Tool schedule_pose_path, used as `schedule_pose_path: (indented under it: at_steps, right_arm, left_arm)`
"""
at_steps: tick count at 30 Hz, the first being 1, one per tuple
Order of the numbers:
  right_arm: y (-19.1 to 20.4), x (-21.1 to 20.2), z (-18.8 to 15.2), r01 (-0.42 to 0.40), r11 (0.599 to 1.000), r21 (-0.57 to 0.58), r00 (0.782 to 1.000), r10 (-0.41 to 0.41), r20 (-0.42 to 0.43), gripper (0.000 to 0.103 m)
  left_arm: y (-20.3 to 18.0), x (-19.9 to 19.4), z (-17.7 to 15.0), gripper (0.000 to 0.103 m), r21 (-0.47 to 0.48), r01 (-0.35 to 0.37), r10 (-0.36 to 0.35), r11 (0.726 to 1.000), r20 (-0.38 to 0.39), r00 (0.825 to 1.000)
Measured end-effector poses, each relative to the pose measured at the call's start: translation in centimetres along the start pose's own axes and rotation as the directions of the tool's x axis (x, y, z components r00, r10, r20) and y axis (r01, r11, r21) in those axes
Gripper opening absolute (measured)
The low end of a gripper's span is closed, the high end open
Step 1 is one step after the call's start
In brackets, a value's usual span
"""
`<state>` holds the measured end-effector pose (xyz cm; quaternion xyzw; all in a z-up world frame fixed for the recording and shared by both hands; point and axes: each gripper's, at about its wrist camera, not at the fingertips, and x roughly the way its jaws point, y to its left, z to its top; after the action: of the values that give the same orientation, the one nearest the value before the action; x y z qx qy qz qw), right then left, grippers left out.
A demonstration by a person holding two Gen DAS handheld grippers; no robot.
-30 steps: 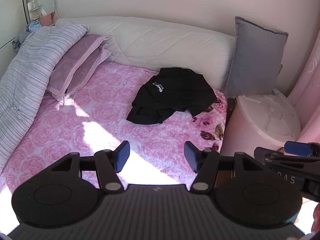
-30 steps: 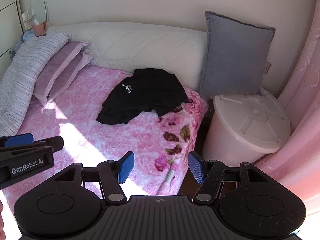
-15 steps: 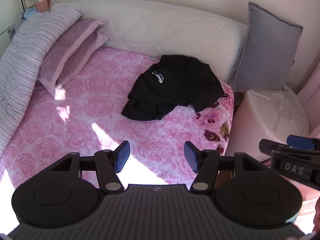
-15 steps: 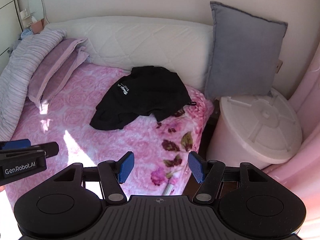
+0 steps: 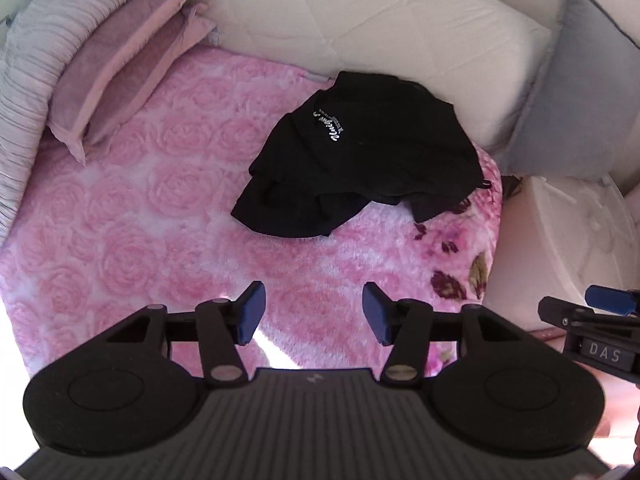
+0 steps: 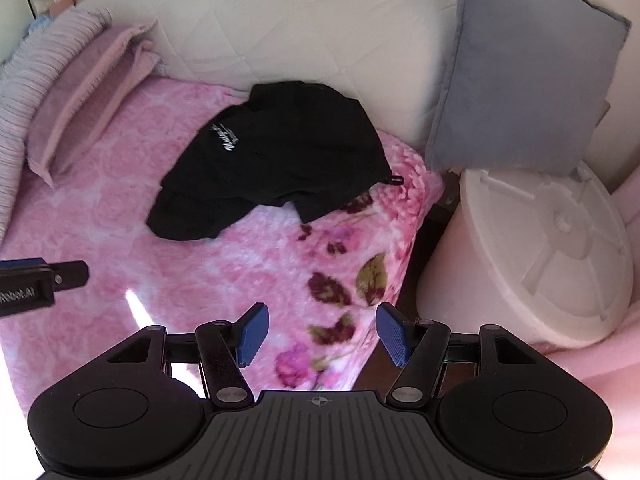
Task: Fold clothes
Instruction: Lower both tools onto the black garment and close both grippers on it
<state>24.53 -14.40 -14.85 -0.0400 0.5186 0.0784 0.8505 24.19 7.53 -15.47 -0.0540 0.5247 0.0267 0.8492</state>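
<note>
One black garment (image 5: 360, 156) (crumpled); two grippers

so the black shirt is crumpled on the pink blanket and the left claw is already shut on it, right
Not quite. The black shirt is crumpled on the pink blanket, but the left claw is open and short of it, as the left wrist view shows.

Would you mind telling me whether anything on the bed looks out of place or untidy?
The black garment lies crumpled in a heap on the pink blanket near the headboard, with layers bunched and overlapping rather than spread flat. Both grippers, left and right, are open and short of it. Nothing looks spilled or damaged.
</note>
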Motion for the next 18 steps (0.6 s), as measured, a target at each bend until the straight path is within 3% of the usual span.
schedule_pose_path:
  at_steps: [6, 18]
  right_arm:
    - [-1.1, 4.4, 2.7, 0.025, 0.999, -0.043, 0.999, -0.026, -0.029, 0.063]
    - [-4.4, 15.7, 8.7, 0.0, 1.0, 0.017, 0.992, 0.002, -0.127, 0.063]
  left_arm:
    - [0.1, 5.2, 2.5, 0.05, -0.029, -0.018, 0.016, 0.999, -0.06, 0.998]
    - [0.4, 16.2, 7.6, 0.05, -0.063, -0.033, 0.023, 0.997, -0.148, 0.989]
